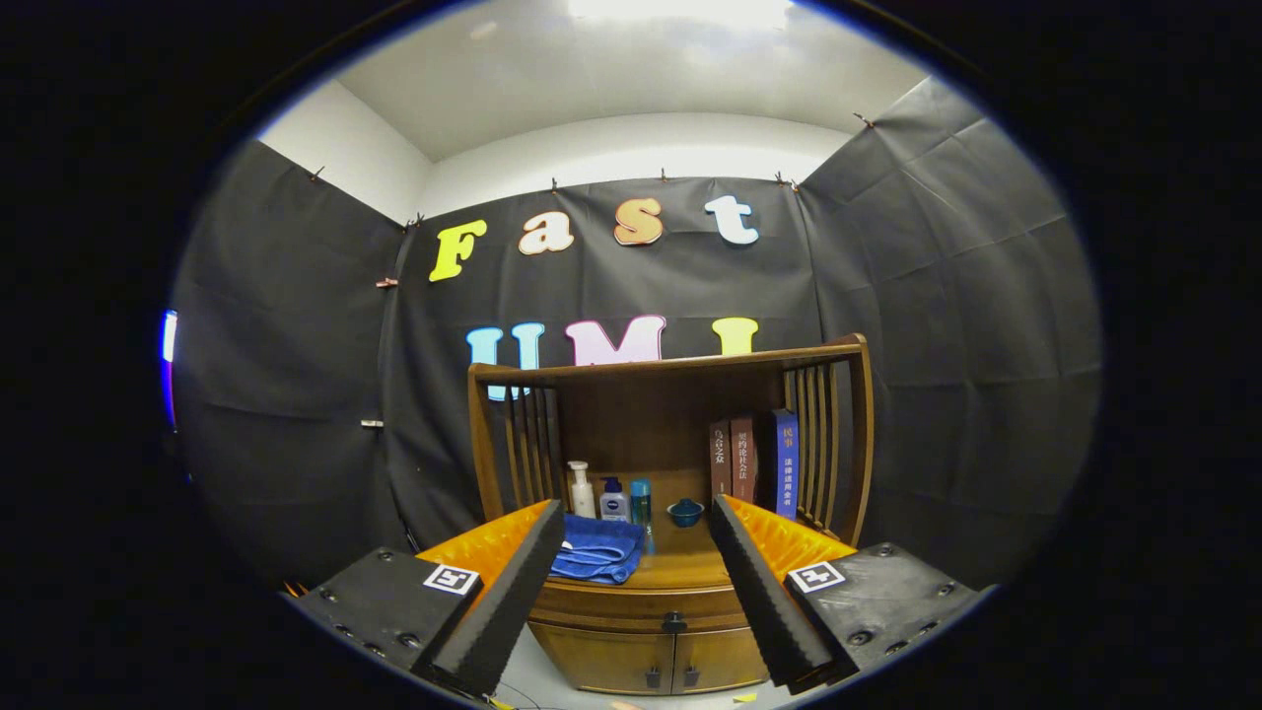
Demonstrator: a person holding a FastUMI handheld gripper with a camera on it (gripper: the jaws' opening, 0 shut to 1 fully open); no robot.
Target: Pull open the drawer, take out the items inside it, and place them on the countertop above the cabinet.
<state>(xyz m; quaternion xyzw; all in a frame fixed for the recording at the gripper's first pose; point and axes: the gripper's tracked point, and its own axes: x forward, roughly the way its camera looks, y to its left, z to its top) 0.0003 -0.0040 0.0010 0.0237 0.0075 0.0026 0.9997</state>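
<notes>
While the gripper (636, 528) fingers are spread wide and empty, the drawer (641, 602) sits closed between and beyond them, under the towel (596, 550).

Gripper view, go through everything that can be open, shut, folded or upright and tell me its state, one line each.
gripper: open, fingers wide apart, holding nothing, short of the cabinet.
drawer: shut, its knob untouched.
cabinet doors: both shut.
blue towel: folded, lying on the countertop.
bottles: three, standing upright behind the towel.
blue bowl: upright, right of the bottles.
books: three, standing upright.
</notes>
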